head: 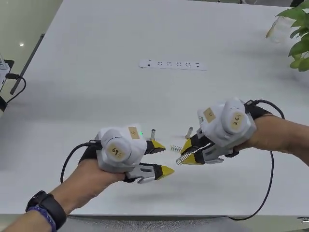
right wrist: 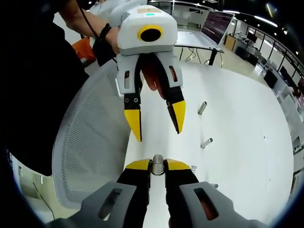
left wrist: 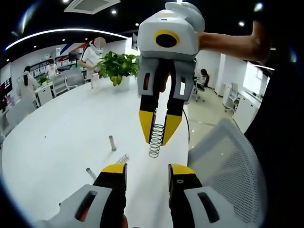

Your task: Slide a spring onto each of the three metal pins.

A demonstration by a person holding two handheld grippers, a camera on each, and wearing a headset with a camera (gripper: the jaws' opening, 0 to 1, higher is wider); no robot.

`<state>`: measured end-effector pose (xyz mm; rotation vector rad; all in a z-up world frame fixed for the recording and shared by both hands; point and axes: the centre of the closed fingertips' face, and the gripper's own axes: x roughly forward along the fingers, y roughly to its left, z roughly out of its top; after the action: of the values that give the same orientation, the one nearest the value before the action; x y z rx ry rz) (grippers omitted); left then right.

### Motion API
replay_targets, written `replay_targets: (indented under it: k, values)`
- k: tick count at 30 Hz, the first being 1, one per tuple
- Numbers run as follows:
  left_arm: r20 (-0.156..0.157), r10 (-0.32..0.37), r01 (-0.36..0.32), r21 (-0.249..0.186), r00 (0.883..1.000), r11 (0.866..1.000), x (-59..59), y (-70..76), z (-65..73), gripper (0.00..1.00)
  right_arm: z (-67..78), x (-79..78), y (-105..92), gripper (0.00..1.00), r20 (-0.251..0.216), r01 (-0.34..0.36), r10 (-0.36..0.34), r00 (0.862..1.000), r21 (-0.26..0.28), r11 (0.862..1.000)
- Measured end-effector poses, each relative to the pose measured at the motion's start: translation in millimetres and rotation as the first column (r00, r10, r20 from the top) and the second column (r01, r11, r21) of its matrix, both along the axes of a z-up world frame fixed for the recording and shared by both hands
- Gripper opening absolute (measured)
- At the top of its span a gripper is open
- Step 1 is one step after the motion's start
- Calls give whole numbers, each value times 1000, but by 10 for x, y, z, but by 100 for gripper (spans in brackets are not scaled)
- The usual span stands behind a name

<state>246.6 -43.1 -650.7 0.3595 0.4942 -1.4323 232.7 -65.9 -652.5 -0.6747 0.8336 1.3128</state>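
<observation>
My right gripper [head: 188, 153] is shut on a small metal spring [head: 182, 157], which sticks out from its yellow tips toward the left gripper. The same spring [right wrist: 158, 165] sits pinched between the jaws in the right gripper view. My left gripper [head: 164, 158] faces it a short gap away, open and holding nothing. In the left gripper view the spring [left wrist: 155, 140] hangs just beyond my open left gripper [left wrist: 148, 170]. Two short metal pins [head: 153, 134] [head: 189, 132] stand on the white table behind the grippers. A second spring [head: 176, 148] lies loose between them.
A white power strip [head: 172, 64] lies further back on the table [head: 96, 72]. A green plant [head: 299, 34] stands at the far right corner. The table's front edge runs just below both hands, with a mesh chair [left wrist: 228, 161] beyond it.
</observation>
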Motion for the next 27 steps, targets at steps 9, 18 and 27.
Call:
replay_targets:
  k: [9,18,27]
  values:
    - [-9,99,-99,0,995,995,163,279,-14,36,-55,106,-18,8,10,18,-18,1000,-17,1000]
    - [1,180,-180,-1,984,984,313,536,20,41,-90,288,-65,8,27,52,-51,998,-35,998]
    - [-1,247,-247,-3,969,969,393,756,40,46,-138,464,-56,8,38,76,-74,996,-47,996]
